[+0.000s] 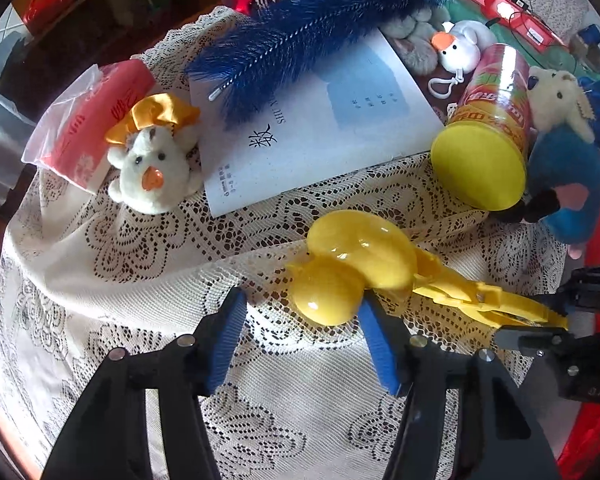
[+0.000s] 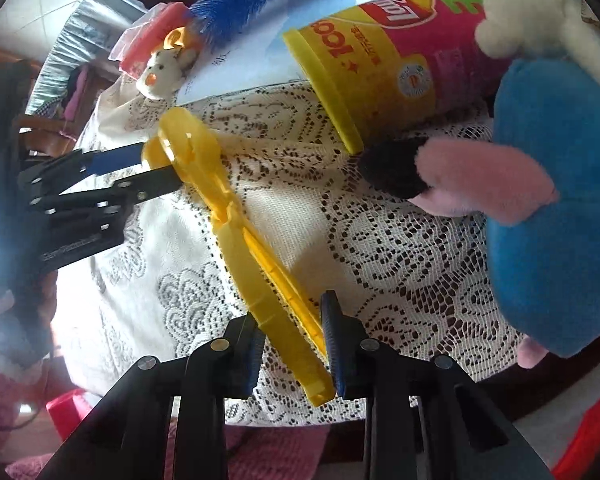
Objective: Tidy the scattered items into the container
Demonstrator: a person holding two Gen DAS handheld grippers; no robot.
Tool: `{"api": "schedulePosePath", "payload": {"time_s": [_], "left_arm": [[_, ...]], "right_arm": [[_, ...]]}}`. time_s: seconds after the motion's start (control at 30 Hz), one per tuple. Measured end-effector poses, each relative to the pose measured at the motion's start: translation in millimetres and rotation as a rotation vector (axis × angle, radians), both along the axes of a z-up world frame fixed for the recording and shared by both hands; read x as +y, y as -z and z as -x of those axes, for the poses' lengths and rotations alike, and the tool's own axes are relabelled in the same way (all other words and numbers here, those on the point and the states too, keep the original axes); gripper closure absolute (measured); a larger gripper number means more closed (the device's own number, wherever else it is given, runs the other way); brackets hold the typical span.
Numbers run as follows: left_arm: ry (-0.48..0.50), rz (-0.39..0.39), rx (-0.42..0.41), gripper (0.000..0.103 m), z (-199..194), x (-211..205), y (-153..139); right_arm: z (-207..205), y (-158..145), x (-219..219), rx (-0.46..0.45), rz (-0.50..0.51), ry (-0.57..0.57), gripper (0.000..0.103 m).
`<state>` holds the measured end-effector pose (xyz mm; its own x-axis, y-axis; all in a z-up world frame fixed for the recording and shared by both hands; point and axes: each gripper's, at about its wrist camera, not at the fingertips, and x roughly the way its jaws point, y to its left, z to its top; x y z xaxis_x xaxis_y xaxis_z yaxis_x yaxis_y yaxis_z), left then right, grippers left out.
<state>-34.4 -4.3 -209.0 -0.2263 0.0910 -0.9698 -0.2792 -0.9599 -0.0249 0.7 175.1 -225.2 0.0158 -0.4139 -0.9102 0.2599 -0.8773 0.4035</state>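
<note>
Looking at the yellow duck-mould tongs (image 1: 364,272) first, since both grippers are on them and everything else sits behind. They lie on the lace tablecloth (image 1: 140,280), the round cups pointing at the book and the long handles trailing back toward the right gripper (image 2: 292,344).

The right gripper's jaws are narrowed around the handle ends, pads at or very nearly against the plastic. The left gripper (image 1: 300,336) stands wide, one blue pad touching the lower cup, the other clear of it.

My take on handling: thin hard plastic, light, stiff, glossy, so probably slippery on those domed cups. The flat ribbed handles look like the better hold, and squeezing both arms together should stop the tongs from flopping open.

Just beyond the tongs lies the chip can (image 1: 488,136) on its side, likely light and keen to roll. Beside it is the blue plush toy (image 2: 548,216), soft and easy. Further behind the tongs are the book (image 1: 320,136), the duck plush (image 1: 152,176) and the blue feather (image 1: 312,28).

No container shows in either view.
</note>
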Motion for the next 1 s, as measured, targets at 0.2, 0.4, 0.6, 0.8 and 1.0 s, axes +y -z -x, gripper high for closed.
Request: {"api": "schedulePosePath", "payload": {"time_s": [0.2,0.4,0.6,0.8,1.0], "left_arm": [[-0.024,-0.024,0.021,0.073,16,0,1],[-0.069,-0.042,0.066,0.074,26,-13,-18],[-0.146,-0.037,0.086,0.081,14,-43,-38],[-0.248,-0.039,0.054,0.095,-16,-94,-45],[-0.326,-0.087,0.005,0.065,-30,-122,-38]], "right_arm": [[7,-13,2,0.058,0.013,0.001,0.081],[7,-32,-5,0.121,0.052,-0.005,0.084],[10,-57,-37,0.158,0.085,-0.085,0.085],[17,-73,-84,0.178,0.076,-0.206,0.093],[14,-46,-102,0.107,0.03,-0.231,0.094]]}}
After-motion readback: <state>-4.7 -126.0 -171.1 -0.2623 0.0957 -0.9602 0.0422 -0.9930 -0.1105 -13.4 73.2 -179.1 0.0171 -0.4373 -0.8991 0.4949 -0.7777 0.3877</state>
